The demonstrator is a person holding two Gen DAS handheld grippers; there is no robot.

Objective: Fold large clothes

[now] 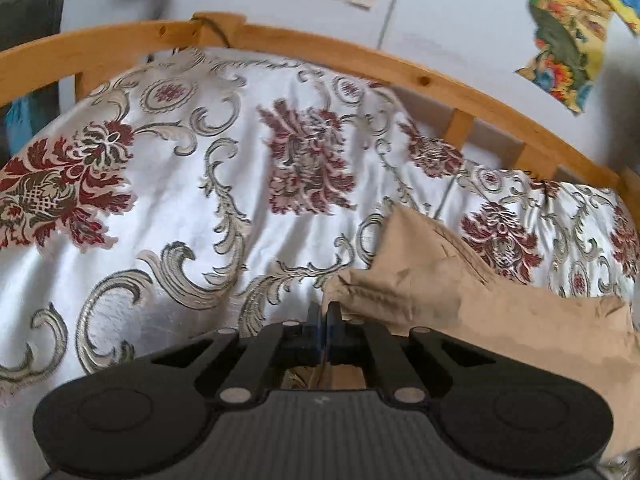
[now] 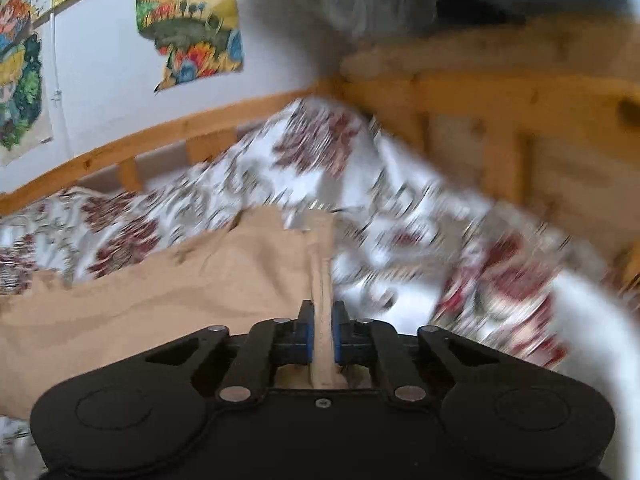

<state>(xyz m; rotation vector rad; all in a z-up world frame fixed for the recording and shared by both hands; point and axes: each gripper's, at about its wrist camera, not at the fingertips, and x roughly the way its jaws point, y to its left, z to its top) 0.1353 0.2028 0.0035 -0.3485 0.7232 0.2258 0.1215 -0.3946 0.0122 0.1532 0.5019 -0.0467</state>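
Garment: a tan garment (image 1: 460, 292) lies rumpled on the bed, over the patterned bedspread (image 1: 200, 184), toward the side of the bed that runs along the wooden rail (image 1: 360, 64) and the wall.

Left claw: the left claw (image 1: 323, 320) has its jaws drawn together at the garment's near left edge; a thin bit of tan cloth seems to sit between the pads, though the pinch itself is small and partly hidden, so I judge it a grip rather than plainly see one.

Right claw: the right claw (image 2: 322, 320) is clamped on a thick folded seam or hem of the same tan garment (image 2: 160, 292), a ridge of cloth running straight out between the pads.

Key relation: in the left view the cloth spreads away to the right of the claw and toward the rail; in the right view it spreads to the left. The garment therefore lies between the two claws, its long axis roughly along the line joining them.

Nearer hand: neither is clearly nearer; each is at its own end.

Step in hand: likely both ends taken up, ready to lift and spread or carry one edge over.

Risk: the left pinch looks slight and could slip when the cloth is tensioned.

Blur: the right view is smeared, so the headboard (image 2: 520, 128) corner is only roughly readable.
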